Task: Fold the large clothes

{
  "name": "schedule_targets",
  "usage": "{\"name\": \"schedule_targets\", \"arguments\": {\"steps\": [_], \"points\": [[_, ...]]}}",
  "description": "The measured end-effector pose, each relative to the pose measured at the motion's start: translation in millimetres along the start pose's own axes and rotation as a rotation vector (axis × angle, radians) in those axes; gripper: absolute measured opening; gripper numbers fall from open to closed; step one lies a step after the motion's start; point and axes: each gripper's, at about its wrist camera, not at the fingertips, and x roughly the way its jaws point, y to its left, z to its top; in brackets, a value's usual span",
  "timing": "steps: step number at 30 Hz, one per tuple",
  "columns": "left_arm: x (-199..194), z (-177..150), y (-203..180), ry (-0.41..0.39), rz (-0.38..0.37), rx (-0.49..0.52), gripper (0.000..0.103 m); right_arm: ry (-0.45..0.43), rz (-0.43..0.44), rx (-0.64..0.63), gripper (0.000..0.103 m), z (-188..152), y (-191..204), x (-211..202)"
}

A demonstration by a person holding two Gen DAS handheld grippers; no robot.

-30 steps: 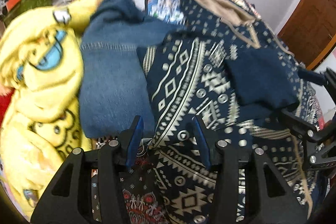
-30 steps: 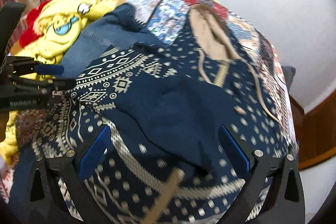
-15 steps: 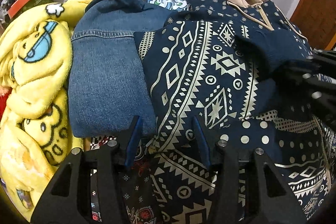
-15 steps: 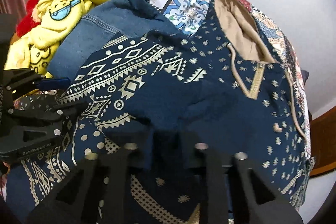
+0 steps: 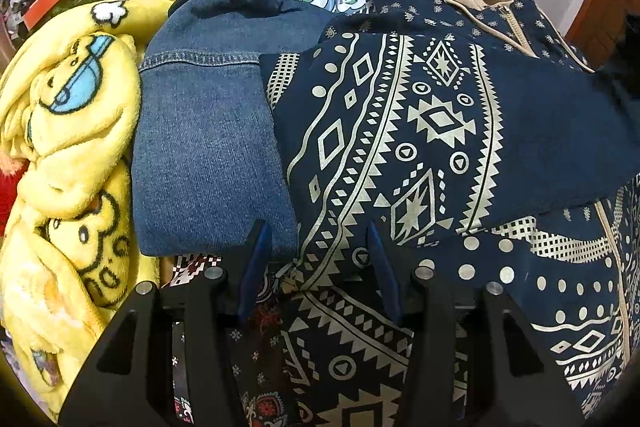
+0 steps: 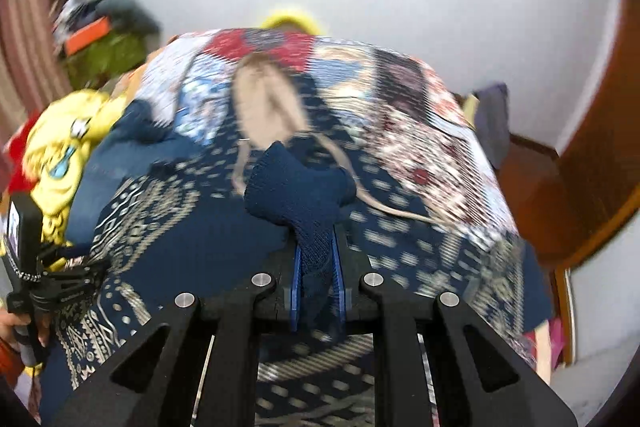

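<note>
Between the right gripper's closed fingers sits the ribbed navy cuff of the navy hoodie with cream geometric print, spread across the patchwork quilt. At six o'clock, the left gripper stands apart, empty. Knit could slip under tension, undoing the fold.

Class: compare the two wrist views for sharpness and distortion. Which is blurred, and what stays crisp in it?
Left wrist view: sharp, evenly lit, fisheye bends the patterned hoodie and denim jacket. Right wrist view: motion blur smears bedspread and wall; only the right gripper and the pinched cuff stay crisp.
</note>
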Motion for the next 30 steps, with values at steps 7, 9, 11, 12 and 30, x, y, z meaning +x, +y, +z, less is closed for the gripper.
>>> {"name": "schedule_targets", "arguments": {"steps": [7,9,11,12,30], "points": [[2.9,3.1,-10.0,0.019,0.065,0.018,0.049,0.136,-0.006,0.166,0.012,-44.9,-62.4,23.1],[3.5,3.0,-8.5,0.021,0.063,0.010,0.049,0.170,-0.019,0.198,0.012,-57.2,-74.4,30.5],[4.4,3.3,-6.5,0.029,0.059,0.000,0.049,0.201,-0.018,0.222,0.012,-67.6,-84.5,35.1],[4.4,4.1,-6.5,0.036,0.063,-0.001,0.049,0.208,-0.018,0.229,0.012,-70.2,-88.9,34.7],[-87.8,78.6,-87.6,-0.189,-0.028,0.108,0.060,0.077,-0.045,0.343,0.069,-68.7,-182.8,-35.5]]}}
